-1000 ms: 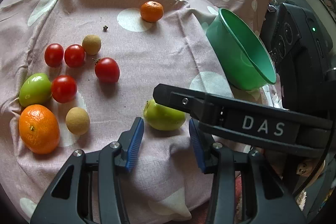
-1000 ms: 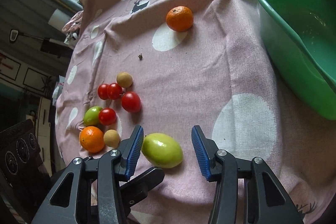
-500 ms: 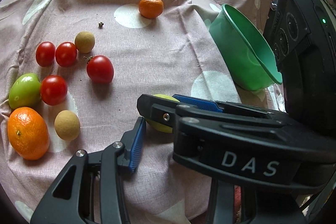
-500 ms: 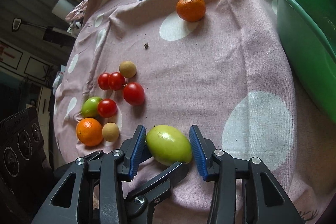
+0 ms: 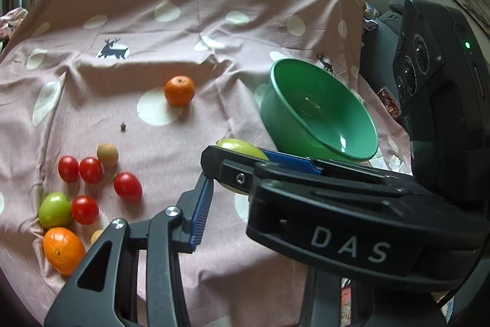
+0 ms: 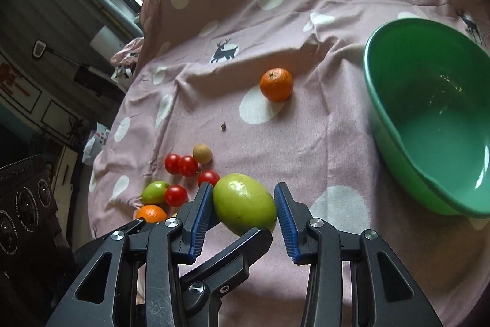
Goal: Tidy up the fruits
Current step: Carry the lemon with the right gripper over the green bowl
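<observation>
My right gripper (image 6: 243, 212) is shut on a large green fruit (image 6: 245, 204) and holds it above the pink cloth. The same green fruit (image 5: 242, 146) shows in the left wrist view between the right gripper's fingers (image 5: 288, 161). A green bowl (image 6: 428, 118) stands tilted to the right, also in the left wrist view (image 5: 318, 112). My left gripper has one blue pad (image 5: 200, 213) in view; its other finger is hidden behind the right gripper. A mandarin (image 6: 276, 84) lies alone at the back.
At the left lie several red tomatoes (image 5: 127, 186), a small green tomato (image 5: 55, 209), an orange mandarin (image 5: 63, 249) and two tan longans (image 5: 107, 154). A black device (image 5: 444, 81) stands right of the bowl. The cloth (image 5: 183, 36) rises at the back.
My right gripper closed on the large green fruit and lifted it off the cloth. Both views have tilted up, showing more of the bowl's inside and the windows.
</observation>
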Action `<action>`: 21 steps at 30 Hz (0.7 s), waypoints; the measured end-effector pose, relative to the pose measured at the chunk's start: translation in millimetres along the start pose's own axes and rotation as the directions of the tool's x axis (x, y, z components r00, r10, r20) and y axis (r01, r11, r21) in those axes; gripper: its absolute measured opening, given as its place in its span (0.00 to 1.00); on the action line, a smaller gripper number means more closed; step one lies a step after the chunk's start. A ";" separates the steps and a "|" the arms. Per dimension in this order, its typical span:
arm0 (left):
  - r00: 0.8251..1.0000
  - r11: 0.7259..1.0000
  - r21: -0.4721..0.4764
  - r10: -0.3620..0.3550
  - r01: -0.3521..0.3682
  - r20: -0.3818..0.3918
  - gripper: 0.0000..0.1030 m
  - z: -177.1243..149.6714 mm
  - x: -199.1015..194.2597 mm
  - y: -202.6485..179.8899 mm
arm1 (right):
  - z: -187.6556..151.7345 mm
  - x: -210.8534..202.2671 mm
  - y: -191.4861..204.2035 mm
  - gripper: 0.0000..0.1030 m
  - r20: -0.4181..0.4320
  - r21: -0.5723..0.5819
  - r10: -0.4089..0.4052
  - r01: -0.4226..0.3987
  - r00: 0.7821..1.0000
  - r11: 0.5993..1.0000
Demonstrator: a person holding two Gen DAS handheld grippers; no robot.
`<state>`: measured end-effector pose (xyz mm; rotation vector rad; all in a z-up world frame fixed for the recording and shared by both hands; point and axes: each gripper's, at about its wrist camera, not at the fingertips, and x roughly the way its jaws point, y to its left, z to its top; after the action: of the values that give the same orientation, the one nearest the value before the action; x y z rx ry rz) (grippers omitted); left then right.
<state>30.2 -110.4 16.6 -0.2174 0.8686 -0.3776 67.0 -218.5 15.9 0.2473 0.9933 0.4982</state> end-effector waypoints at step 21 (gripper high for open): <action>0.984 0.962 0.208 -0.177 0.175 -0.006 0.38 45.4 64.9 -93.1 | 24.3 -64.8 -104.4 0.43 0.213 0.235 -0.133 0.082 0.968 0.969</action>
<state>81.7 -220.3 31.0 -0.1033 0.7932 -0.6291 88.7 -340.7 32.8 0.4404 0.8328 0.2500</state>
